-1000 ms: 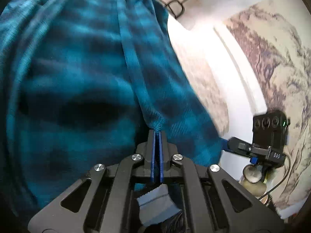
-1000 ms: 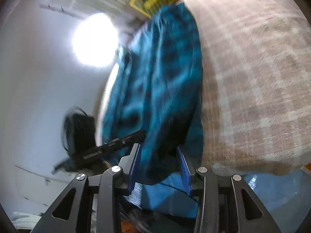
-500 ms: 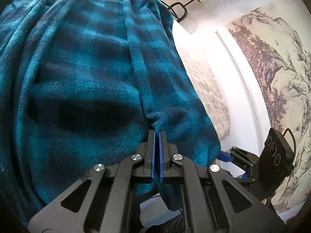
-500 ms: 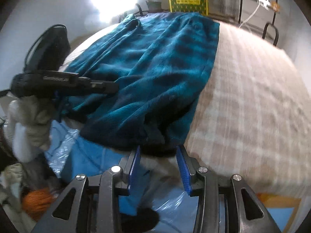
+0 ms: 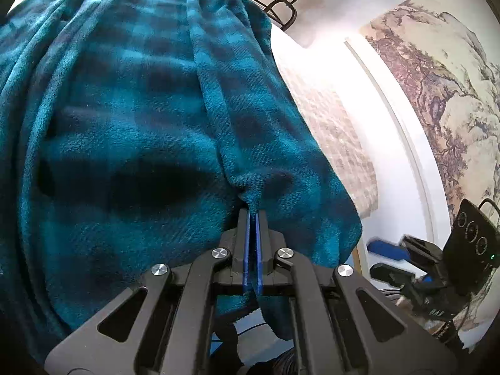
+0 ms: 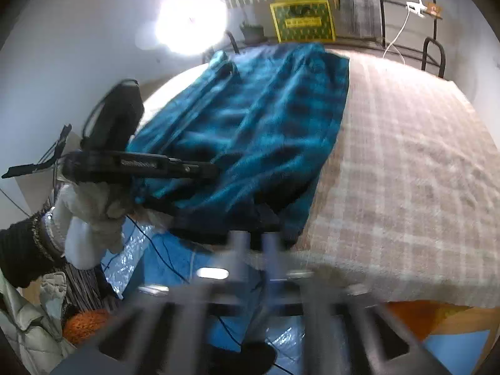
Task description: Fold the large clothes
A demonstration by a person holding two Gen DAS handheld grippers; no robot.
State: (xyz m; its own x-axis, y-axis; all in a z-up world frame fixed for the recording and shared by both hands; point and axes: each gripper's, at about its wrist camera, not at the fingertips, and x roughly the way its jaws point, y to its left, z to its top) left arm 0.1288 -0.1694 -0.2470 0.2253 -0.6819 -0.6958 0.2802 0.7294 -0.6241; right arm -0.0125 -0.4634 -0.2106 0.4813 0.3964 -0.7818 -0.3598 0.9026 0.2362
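Observation:
A large teal and black plaid fleece garment [image 6: 256, 131] lies along the left side of a bed with a beige checked blanket [image 6: 406, 172]. My left gripper [image 5: 252, 218] is shut on the garment's [image 5: 131, 131] near hem, cloth pinched between its blue pads; it also shows from the side in the right wrist view [image 6: 215, 168]. My right gripper [image 6: 254, 240] is blurred by motion, its jaws close together and empty, just off the bed's near edge below the garment's corner. It shows at the lower right of the left wrist view [image 5: 387, 259].
A metal bed rail [image 6: 432, 53] and a yellow box [image 6: 301, 18] stand at the far end. Blue plastic sheeting [image 6: 175, 268] and cables lie on the floor beside the bed. A landscape mural [image 5: 437, 93] covers the wall.
My right gripper has let go of the garment's corner, pulled back off the bed edge, and its jaws have narrowed. My left gripper keeps its hold and has barely moved.

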